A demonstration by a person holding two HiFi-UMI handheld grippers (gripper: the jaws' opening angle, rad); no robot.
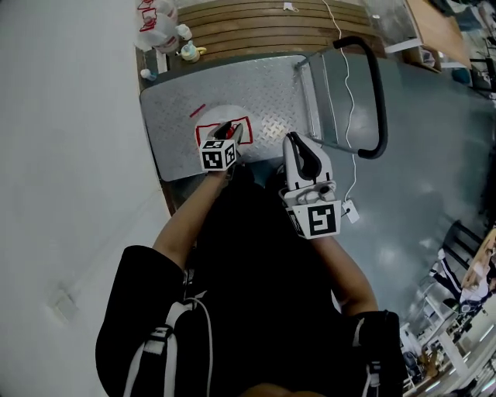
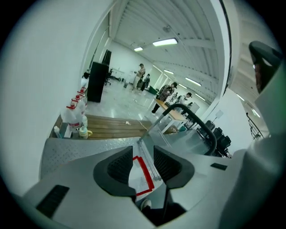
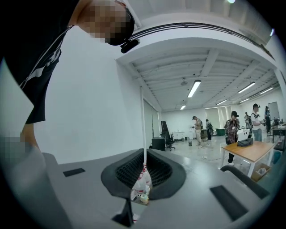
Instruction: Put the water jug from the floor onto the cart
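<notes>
**Item: jug placement, closing step**

- Left tool point(image 2: 144, 167): hanging over the near edge of the cart point(image 1: 260, 85), pointing down at it. Its jaws are standing well apart, released. The jug's label is showing in the gap below them, and neither pad is pressing on it.
- Right tool point(image 1: 294, 146): hovering just beside the cart's near edge, on the handle side. Its pads are lying together and gripping nothing; the things seen through its slit are far beyond it.
- Jug point(image 1: 219, 116): sitting on the cart deck, close to its near edge and directly under the left tool. It is not on the floor. It is showing as a pale, clear-walled body with a label outlined in red. The tool is covering part of it, so its cap and handle are not readable.
- Handle point(image 1: 377, 85): a black loop lying over the cart's right side, well apart from the jug.
- Bottles point(image 1: 159, 27): a small cluster with red print, sitting past the cart's far left corner.
- Wooden platform point(image 1: 263, 23): running along the cart's far edge.

**Step in hand (judged):** the jug is looking placed, and the let-go is finishing.

**Next move (judged):** lifting the left tool straight off, keeping both pads clear of the jug so it is not tipped.
</notes>
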